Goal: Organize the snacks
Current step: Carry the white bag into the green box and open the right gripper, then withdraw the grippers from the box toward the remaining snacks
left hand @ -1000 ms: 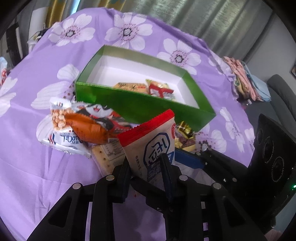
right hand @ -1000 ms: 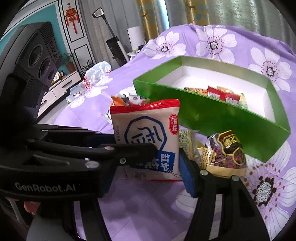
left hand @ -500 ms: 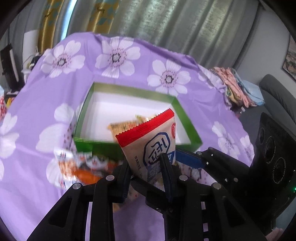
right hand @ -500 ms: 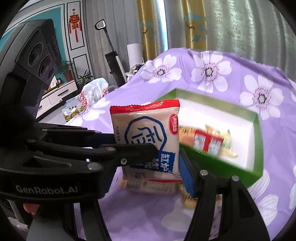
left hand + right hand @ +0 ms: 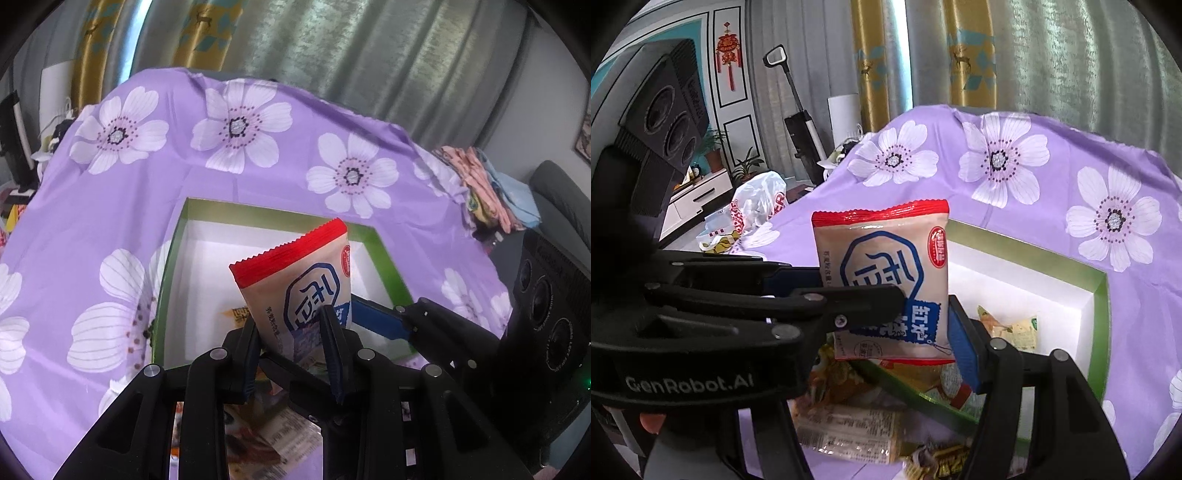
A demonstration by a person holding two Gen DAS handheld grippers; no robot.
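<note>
Beige foil snack packet with red crimped top is airborne, long axis upright, above the near wall of the green cardboard box with white floor. Left gripper is clamped on its lower end. Right gripper straddles the packet's lower part; contact unclear. Box floor lies just beyond and below.

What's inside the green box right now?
The green box holds a pale snack packet and an orange-printed packet on its white floor. The red-topped cracker packet, held in front, hides the near corner.
</note>
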